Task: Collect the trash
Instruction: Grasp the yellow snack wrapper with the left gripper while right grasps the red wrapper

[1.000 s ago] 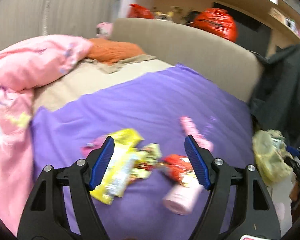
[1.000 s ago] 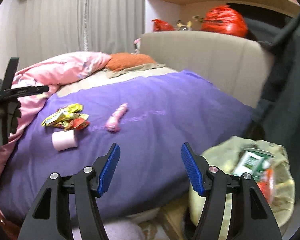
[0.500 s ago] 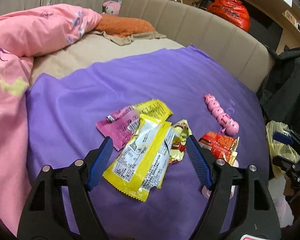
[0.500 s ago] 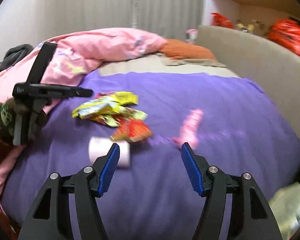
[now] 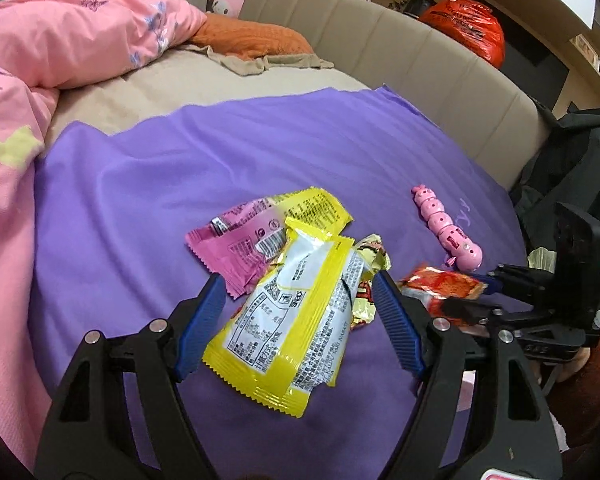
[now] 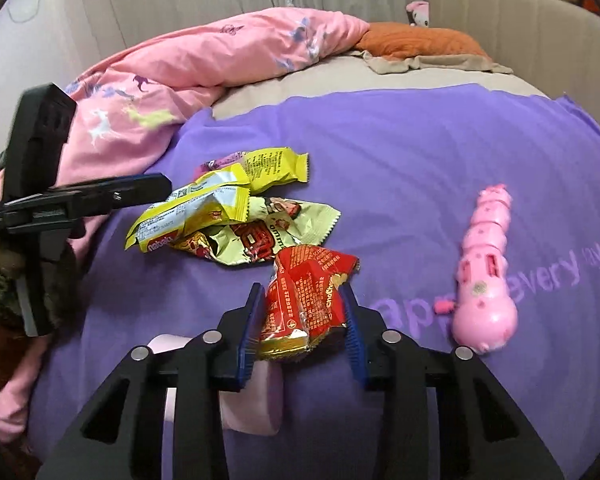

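Four snack wrappers lie on the purple sheet [image 6: 420, 152]; the right claw [image 6: 302, 326], just closing, brackets the red wrapper [image 6: 308, 296]; the left claw [image 5: 296, 320] gapes over the yellow wrapper [image 5: 288, 320].

Soft, even indoor light; sharp centre, fisheye-bent, dark-vignetted edges.

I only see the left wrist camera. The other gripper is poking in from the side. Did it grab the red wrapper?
Observer: The right gripper has just been closing its fingers; the red wrapper sits between them, both pads touching it.
Operator: Is anything hiding under it?
Observer: Yes, a pink roll lies on the purple blanket, partly hidden beneath that gripper.
Operator: What's the crinkly thing behind my yellow wrapper?
Observer: A pale green wrapper with a cartoon face, next to the red one.
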Action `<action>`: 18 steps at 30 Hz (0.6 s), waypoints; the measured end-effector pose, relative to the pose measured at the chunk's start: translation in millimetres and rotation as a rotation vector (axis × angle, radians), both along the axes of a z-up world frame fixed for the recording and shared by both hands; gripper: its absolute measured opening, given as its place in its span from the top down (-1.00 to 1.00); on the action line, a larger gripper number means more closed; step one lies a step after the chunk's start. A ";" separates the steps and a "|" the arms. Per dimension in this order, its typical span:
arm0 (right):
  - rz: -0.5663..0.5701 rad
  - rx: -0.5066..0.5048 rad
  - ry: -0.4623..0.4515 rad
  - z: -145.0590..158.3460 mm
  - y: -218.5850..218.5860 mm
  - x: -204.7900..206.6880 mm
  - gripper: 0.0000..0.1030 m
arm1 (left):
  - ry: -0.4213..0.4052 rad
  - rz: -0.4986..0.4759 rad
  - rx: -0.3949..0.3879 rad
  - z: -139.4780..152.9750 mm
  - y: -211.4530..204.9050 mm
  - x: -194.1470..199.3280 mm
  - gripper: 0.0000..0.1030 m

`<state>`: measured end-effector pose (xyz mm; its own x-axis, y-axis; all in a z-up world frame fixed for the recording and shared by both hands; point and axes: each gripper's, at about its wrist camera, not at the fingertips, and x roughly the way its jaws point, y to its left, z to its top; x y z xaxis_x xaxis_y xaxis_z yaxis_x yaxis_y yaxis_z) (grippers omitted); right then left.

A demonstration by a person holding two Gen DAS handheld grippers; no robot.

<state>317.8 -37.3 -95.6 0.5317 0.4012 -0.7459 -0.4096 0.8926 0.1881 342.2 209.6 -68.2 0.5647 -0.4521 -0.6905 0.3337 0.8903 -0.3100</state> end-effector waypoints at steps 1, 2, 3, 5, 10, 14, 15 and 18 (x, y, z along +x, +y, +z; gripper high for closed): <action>-0.004 -0.003 -0.009 1.8 -1.5 -3.7 0.34 | 0.005 0.001 0.004 -1.9 -0.6 1.6 -0.39; -0.007 -0.014 -0.021 4.6 -2.8 -8.9 0.37 | 0.012 0.003 0.007 -4.0 -1.3 2.7 -0.39; -0.012 -0.027 -0.036 8.0 -3.9 -14.6 0.41 | 0.023 0.002 0.008 -6.6 -2.1 4.1 -0.39; -0.028 -0.061 -0.059 14.6 -6.5 -23.8 0.46 | 0.039 -0.004 0.010 -9.1 -4.3 4.0 -0.39; -0.073 -0.108 -0.107 32.0 -13.9 -44.3 0.67 | 0.059 -0.077 -0.004 -7.4 -21.0 -5.5 -0.39; -0.101 -0.124 -0.130 41.4 -20.0 -55.5 0.68 | 0.056 -0.117 0.029 -6.8 -36.5 -13.1 -0.26; -0.101 -0.127 -0.135 43.3 -20.9 -58.0 0.69 | 0.057 -0.111 0.054 -7.6 -39.9 -14.0 -0.14; -0.105 -0.131 -0.144 46.8 -23.5 -63.7 0.69 | 0.070 -0.094 0.084 -10.8 -42.5 -15.2 0.11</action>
<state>254.0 -60.9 -48.8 0.6700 0.2428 -0.7015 -0.3275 0.9448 0.0143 327.1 167.0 -79.0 0.4714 -0.4399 -0.7643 0.3967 0.8799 -0.2617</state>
